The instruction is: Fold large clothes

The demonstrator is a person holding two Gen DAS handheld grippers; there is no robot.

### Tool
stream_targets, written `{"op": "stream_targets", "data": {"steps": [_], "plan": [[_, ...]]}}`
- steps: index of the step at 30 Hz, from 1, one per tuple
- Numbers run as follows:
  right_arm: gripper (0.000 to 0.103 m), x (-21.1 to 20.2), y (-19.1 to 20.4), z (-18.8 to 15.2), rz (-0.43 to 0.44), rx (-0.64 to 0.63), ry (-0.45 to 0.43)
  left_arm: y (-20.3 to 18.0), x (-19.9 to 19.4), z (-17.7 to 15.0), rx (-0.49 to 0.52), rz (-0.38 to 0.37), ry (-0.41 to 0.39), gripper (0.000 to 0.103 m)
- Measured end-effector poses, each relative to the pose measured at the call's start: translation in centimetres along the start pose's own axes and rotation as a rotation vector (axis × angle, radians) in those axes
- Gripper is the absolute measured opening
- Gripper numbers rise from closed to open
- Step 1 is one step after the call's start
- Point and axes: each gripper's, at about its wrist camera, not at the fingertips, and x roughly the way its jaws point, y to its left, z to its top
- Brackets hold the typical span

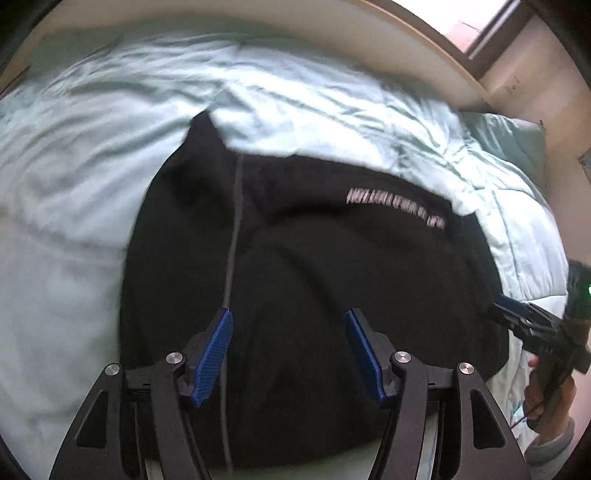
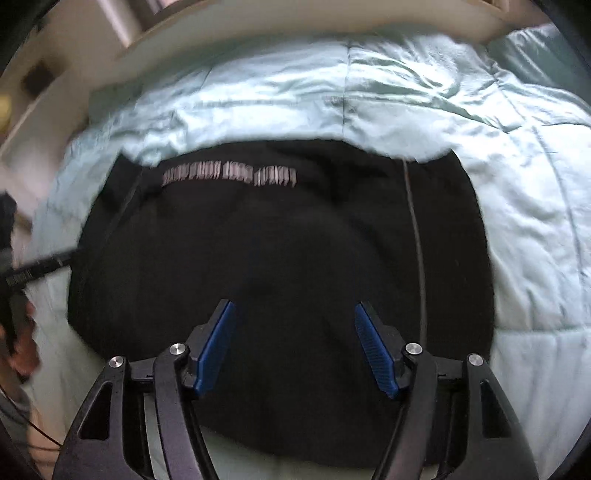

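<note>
Pale green bedding (image 1: 92, 177) is covering the bed in both views, wrinkled and quilted, with a light wall or headboard running along the far edge. A window (image 1: 476, 22) is showing at the upper right of the left wrist view, and a pillow (image 1: 517, 144) in the same pale green is lying near that corner.

A black garment (image 1: 314, 266) is lying on the bedding, taking up the middle of both views. It is looking bunched and partly folded rather than flat. A line of pale lettering (image 1: 397, 206) is running across its far part; the letters are blurred and cannot be read. A thin grey cord (image 1: 232, 236) is trailing down the garment toward the near edge.

The left claw (image 1: 288, 328) is hovering over the near part of the garment with its blue pads (image 1: 214, 354) spread wide apart, released and grasping nothing. The right claw (image 2: 291, 321) is likewise hanging above the near part of the garment, its pads (image 2: 376, 350) wide apart and holding nothing.

In the left wrist view the right claw is appearing at the far right edge, at the garment's side edge, with a hand (image 1: 546, 391) gripping its handle. Whether it is touching the cloth there is unclear.
</note>
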Motion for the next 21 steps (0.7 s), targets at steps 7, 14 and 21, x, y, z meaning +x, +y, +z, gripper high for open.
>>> {"op": "stream_targets", "data": {"steps": [7, 14, 21], "plan": [[0.071, 4.0, 0.6, -3.8, -0.043, -0.017, 0.129, 3.0, 4.3, -2.7, -0.169, 0.023, 0.143, 0.065], [0.07, -1.8, -1.3, -3.9, -0.074, 0.018, 0.047, 2.0, -1.2, -2.5, -0.091, 0.02, 0.05, 0.065], [0.071, -9.0, -8.3, -3.9, -0.039, 0.22, -0.094, 4.1, -6.2, -3.5, -0.05, 0.059, -0.026, 0.066]]}}
